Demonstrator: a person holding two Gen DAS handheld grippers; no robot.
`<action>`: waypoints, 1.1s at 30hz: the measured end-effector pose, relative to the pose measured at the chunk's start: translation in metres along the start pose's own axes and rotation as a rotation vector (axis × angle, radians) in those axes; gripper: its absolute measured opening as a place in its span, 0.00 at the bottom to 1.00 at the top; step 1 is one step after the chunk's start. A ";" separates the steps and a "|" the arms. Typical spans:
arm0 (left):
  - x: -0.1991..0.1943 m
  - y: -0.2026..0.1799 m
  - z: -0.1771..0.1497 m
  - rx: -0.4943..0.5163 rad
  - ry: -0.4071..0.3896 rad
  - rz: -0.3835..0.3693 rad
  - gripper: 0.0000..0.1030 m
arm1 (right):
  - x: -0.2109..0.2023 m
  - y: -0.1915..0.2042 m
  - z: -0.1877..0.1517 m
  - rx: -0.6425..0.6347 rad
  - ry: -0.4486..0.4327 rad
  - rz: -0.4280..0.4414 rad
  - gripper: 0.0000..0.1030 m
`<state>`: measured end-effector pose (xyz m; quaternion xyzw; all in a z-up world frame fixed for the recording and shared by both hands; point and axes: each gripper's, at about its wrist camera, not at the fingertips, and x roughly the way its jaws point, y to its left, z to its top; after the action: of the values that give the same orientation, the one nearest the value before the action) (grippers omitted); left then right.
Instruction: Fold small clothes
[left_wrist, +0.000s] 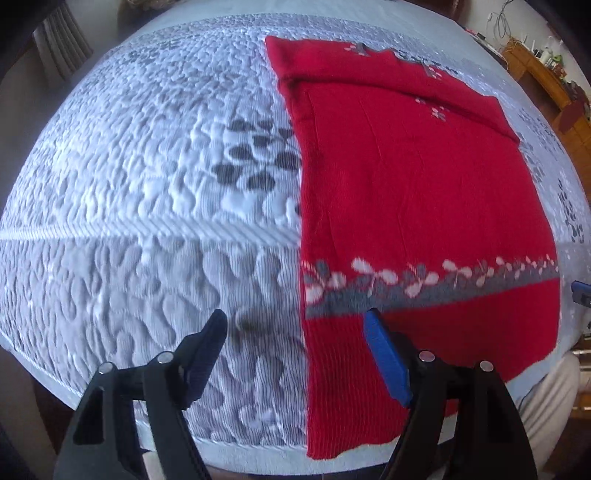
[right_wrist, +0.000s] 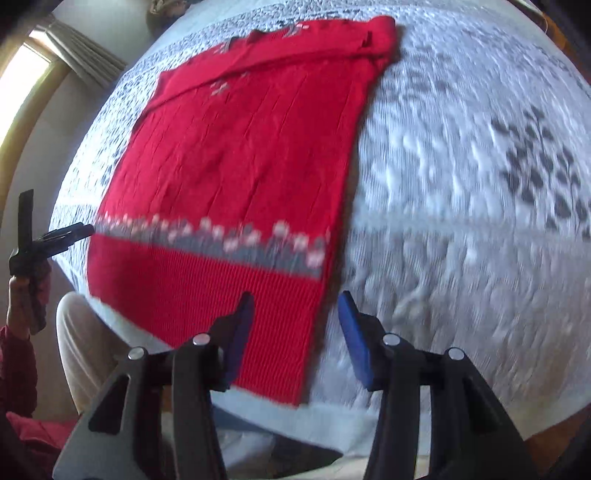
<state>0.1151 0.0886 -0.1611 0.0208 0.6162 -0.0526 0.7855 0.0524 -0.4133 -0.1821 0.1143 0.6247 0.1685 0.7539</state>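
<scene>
A red knit sweater (left_wrist: 413, 192) with a grey and white floral band lies flat on the quilted white cover, sleeves folded in, ribbed hem toward me. It also shows in the right wrist view (right_wrist: 236, 158). My left gripper (left_wrist: 295, 321) is open and empty, hovering above the sweater's near left hem corner. My right gripper (right_wrist: 295, 306) is open and empty above the near right hem corner. The left gripper (right_wrist: 55, 236) also shows at the left edge of the right wrist view, held in a hand.
The quilted white cover (left_wrist: 147, 184) with grey leaf prints spans the surface; its near edge (left_wrist: 110, 402) lies close below the grippers. A wooden shelf unit (left_wrist: 546, 74) stands at the far right. A window with a curtain (right_wrist: 44, 74) is at the left.
</scene>
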 end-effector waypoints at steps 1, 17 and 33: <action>0.003 0.000 -0.008 -0.013 0.013 -0.002 0.75 | 0.001 -0.001 -0.007 0.008 0.007 -0.002 0.48; 0.004 -0.012 -0.054 -0.050 0.059 -0.093 0.31 | 0.035 -0.001 -0.043 0.056 0.061 0.104 0.07; -0.058 0.014 0.023 -0.256 -0.104 -0.381 0.07 | -0.059 -0.019 0.041 0.112 -0.159 0.335 0.05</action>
<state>0.1254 0.1038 -0.1000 -0.1985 0.5692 -0.1221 0.7885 0.0850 -0.4522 -0.1282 0.2717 0.5436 0.2469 0.7548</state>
